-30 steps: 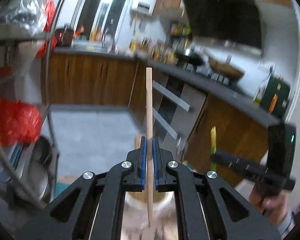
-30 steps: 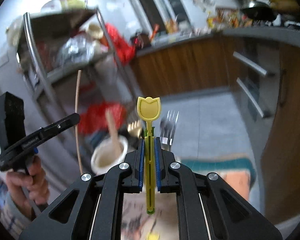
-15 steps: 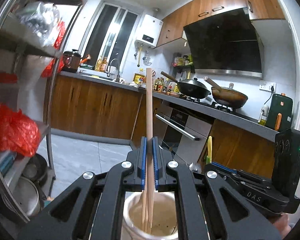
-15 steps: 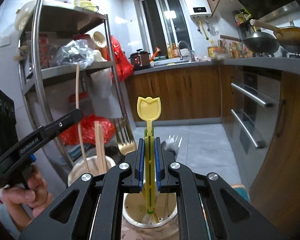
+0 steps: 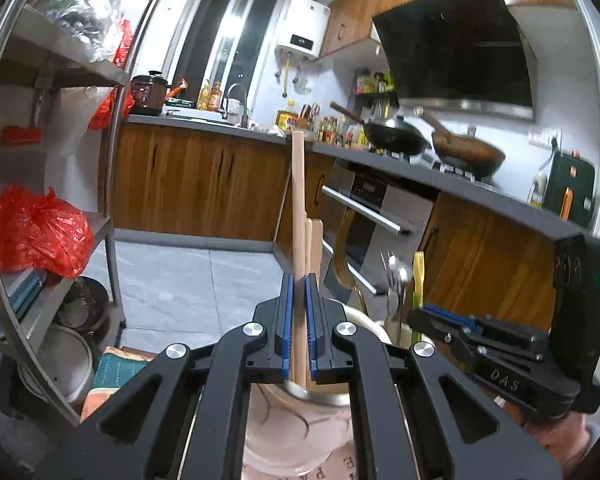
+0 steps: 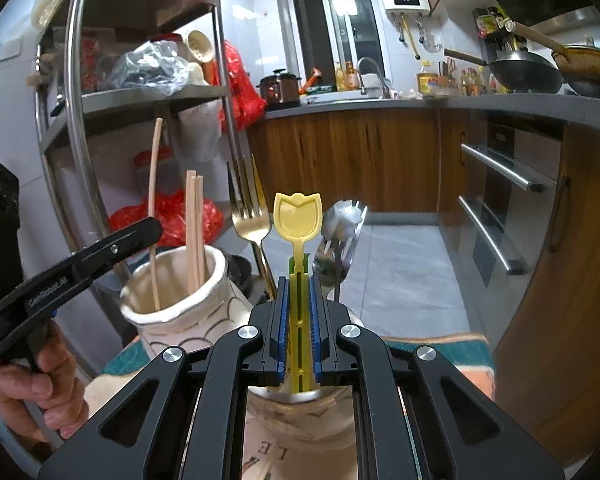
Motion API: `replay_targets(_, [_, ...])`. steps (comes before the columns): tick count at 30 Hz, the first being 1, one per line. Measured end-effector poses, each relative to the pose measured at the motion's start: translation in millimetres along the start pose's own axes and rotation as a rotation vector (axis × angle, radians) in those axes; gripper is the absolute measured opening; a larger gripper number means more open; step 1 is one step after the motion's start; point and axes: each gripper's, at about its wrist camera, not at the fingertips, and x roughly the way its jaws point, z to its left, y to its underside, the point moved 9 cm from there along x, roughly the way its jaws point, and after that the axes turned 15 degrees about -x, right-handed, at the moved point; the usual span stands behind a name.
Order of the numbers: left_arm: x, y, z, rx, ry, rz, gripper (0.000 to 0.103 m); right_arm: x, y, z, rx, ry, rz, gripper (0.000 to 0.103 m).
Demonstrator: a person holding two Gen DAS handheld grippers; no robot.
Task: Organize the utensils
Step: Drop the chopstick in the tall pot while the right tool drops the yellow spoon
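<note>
A long pale wooden chopstick [image 5: 299, 216] is clamped upright between the closed left gripper [image 5: 299, 320] fingers, its lower end inside the cream ceramic jar [image 6: 172, 300] below. A yellow tulip-topped plastic utensil [image 6: 298, 248] is pinched between the closed right gripper [image 6: 299, 316] fingers, above a second holder.

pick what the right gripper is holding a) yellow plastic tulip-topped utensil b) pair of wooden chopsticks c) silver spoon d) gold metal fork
a: in the right wrist view, the right gripper has its jaws shut on the yellow plastic tulip-topped utensil, while the gold metal fork stands free behind it.
</note>
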Motion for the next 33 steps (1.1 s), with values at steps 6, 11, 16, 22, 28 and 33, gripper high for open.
replay_targets(6, [4,8,-4,0.042,-0.039,0.043,0.006,8,7,5,-0.012,0.008,0.056,0.011])
replay_targets(11, [9,12,-2,0.053,-0.06,0.073,0.006,14,11,6,-0.015,0.015,0.086,0.011])
replay_targets(16, [10,14,3,0.047,-0.081,0.08,0.006,14,12,7,-0.018,0.016,0.096,0.011])
replay_targets(22, [4,14,1,0.049,-0.085,0.079,0.008,7,10,9,-0.022,0.015,0.085,0.022])
replay_targets(28, [-10,20,-1,0.064,-0.091,0.077,0.024,-12,2,11,-0.035,0.02,0.049,0.028])
replay_targets(33, [-31,27,0,0.052,-0.096,0.074,0.035,-29,-1,14,-0.041,0.014,0.028,0.029])
